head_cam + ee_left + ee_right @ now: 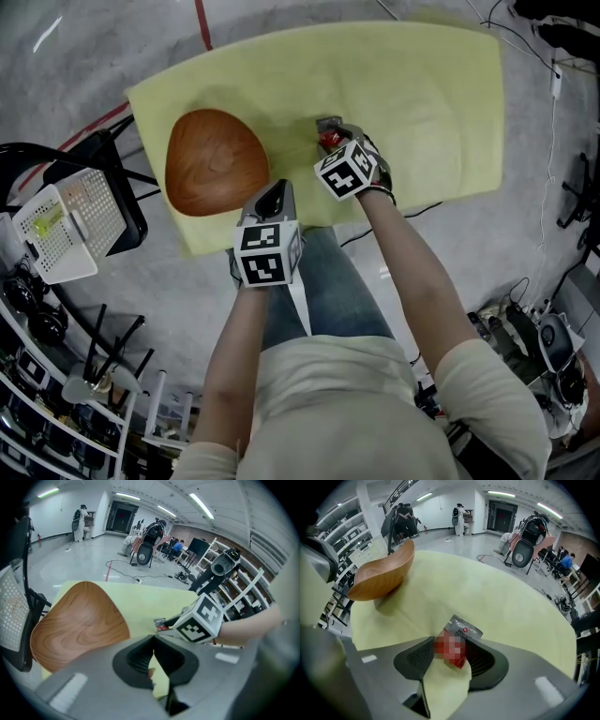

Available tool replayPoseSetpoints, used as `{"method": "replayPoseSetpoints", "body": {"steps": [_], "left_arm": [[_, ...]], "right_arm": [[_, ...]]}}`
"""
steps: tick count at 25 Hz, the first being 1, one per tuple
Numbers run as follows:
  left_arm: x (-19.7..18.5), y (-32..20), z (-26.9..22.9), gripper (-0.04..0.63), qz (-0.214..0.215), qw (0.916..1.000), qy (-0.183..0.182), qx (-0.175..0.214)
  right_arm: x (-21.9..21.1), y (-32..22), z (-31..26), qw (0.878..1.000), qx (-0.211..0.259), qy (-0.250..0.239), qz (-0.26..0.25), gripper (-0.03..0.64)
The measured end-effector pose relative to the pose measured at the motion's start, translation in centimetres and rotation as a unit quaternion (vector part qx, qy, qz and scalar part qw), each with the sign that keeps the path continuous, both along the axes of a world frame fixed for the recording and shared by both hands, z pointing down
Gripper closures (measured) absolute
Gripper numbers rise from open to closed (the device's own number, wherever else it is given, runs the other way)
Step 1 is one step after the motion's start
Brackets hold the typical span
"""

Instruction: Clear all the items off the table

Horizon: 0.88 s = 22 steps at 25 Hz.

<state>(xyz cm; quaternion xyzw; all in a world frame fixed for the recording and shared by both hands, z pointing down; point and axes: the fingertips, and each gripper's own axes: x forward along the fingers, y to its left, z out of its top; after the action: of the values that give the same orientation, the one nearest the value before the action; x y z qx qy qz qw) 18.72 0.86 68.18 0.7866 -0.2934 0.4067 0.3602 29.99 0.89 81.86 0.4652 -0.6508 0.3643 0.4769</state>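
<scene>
The table (431, 84) carries a wooden bowl (216, 161) at its left and a small red-and-silver packet (458, 641) near the front edge. The right gripper (451, 654) stands half open astride the packet, its pads apparently not pressing. It should close squarely across the middle, then lift straight up. The left gripper (153, 644) is closed and empty. The packet's print is unreadable, and its underside is hidden.

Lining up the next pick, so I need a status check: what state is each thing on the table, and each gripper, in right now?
left gripper: shut, empty.
right gripper: open, jaws either side of the sachet.
sachet: lying on the table, not lifted.
wooden bowl: upright on the table, apparently empty.
</scene>
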Motion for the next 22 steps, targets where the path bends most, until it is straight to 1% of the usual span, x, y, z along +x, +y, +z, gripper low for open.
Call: {"method": "replayPoseSetpoints", "body": {"steps": [1,2,4,5,6,11,22], "left_arm": [[0.0,0.0,-0.1,0.586,0.001,1.0,0.0,0.0],[-0.1,0.1,-0.2,0.586,0.002,1.0,0.0,-0.001],[-0.1,0.1,-0.4,0.586,0.002,1.0,0.001,-0.001],[-0.1,0.1,-0.6,0.586,0.0,1.0,0.002,-0.001],[-0.2,0.0,-0.8,0.586,-0.001,1.0,0.002,0.0],[-0.9,-0.2,-1.2,0.586,-0.01,0.9999,0.004,0.006],[-2.7,-0.6,-3.8,0.586,-0.033,0.999,0.012,0.029]], "right_arm": [[0.1,0.0,0.0,1.0,-0.001,0.002,-0.001,0.412],[0.2,0.0,-0.1,1.0,-0.003,0.005,-0.003,0.439],[0.3,-0.1,-0.3,1.0,-0.008,0.009,-0.01,0.5],[0.4,-0.1,-0.5,1.0,-0.01,0.01,-0.011,0.549],[0.4,-0.2,-0.6,1.0,-0.012,0.011,-0.01,0.574],[0.6,-0.4,-1.3,1.0,-0.015,0.005,0.014,0.584],[-0.1,0.0,-4.9,1.0,-0.001,0.012,0.025,0.589]]}}
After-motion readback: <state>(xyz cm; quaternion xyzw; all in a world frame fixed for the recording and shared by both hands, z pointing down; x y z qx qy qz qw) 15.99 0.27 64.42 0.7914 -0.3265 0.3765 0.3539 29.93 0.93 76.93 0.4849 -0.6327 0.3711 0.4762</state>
